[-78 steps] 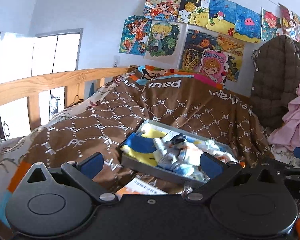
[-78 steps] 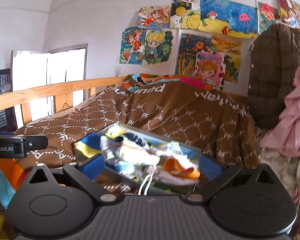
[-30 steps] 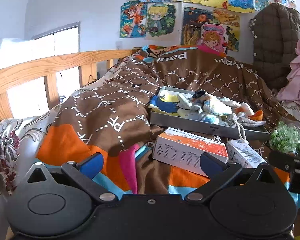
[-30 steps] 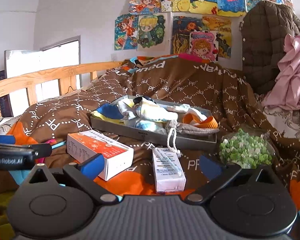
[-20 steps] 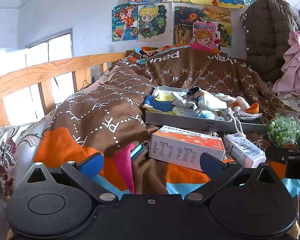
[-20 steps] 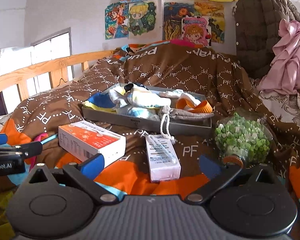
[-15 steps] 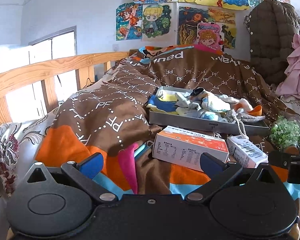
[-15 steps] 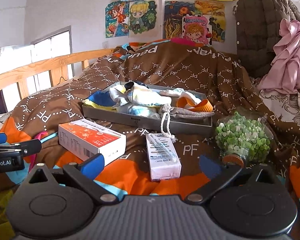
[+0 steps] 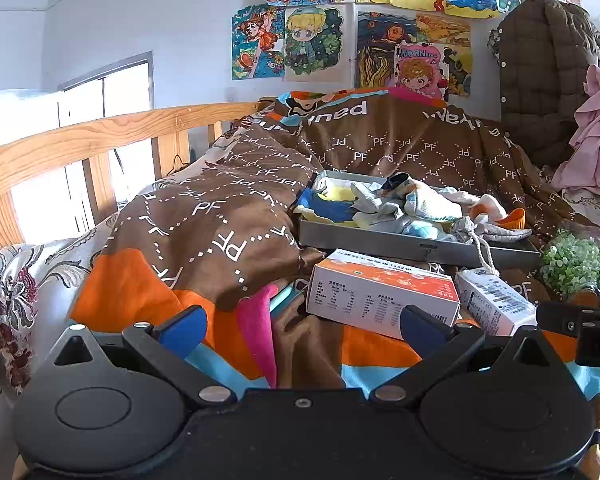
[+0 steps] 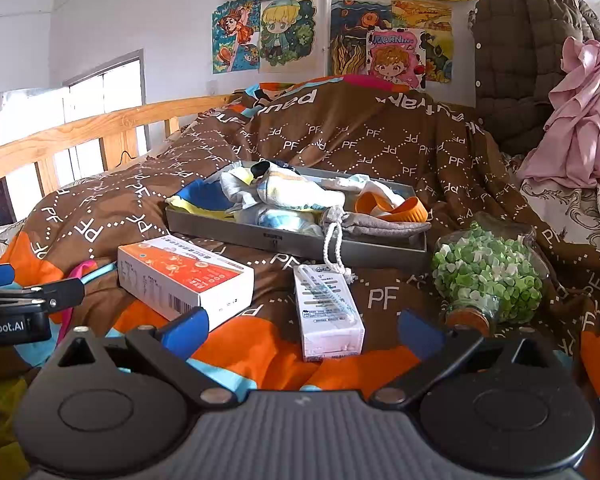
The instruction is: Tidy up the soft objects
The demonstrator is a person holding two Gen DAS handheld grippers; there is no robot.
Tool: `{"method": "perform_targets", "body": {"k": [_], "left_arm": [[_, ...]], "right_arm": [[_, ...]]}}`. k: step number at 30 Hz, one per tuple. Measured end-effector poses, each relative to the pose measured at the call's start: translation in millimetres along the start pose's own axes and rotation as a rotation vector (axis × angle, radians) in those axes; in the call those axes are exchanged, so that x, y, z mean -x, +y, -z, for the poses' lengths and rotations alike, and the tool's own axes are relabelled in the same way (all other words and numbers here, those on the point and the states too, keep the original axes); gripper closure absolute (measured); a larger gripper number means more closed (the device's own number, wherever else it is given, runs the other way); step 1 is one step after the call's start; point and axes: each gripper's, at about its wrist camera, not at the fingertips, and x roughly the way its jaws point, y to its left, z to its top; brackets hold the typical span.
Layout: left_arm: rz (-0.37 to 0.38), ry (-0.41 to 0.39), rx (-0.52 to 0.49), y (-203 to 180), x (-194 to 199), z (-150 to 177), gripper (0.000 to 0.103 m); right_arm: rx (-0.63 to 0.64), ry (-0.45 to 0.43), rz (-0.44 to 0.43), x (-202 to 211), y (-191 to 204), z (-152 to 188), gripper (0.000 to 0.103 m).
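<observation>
A grey tray (image 9: 400, 242) (image 10: 236, 228) lies on the brown bedspread, piled with soft things: white and blue socks (image 10: 288, 196), a blue and yellow cloth (image 9: 328, 206), an orange band (image 10: 404, 208) and a grey drawstring pouch (image 10: 372, 226). My left gripper (image 9: 302, 326) hovers open and empty short of the tray, over an orange-and-white box (image 9: 380, 292). My right gripper (image 10: 302, 332) is open and empty too, above a small white box (image 10: 328, 312).
A clear jar of green paper hearts (image 10: 488, 276) lies right of the small box. The orange-and-white box (image 10: 184, 276) sits left of it. A wooden bed rail (image 9: 80, 140) runs along the left. A brown quilted coat (image 10: 532, 52) and pink garment (image 10: 580, 116) hang at the right.
Both grippers have drawn back from the tray, bringing the two boxes and the jar into view. In the last half second the views barely shift. Both stay open and empty.
</observation>
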Motion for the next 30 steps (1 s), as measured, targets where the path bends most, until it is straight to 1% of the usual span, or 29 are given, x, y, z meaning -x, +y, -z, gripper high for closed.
{"method": "perform_targets", "body": {"k": [30], "left_arm": [[0.001, 0.001, 0.000, 0.1, -0.2, 0.1, 0.001]], "right_arm": [[0.005, 0.013, -0.004, -3.8, 0.1, 2.6, 0.000]]}}
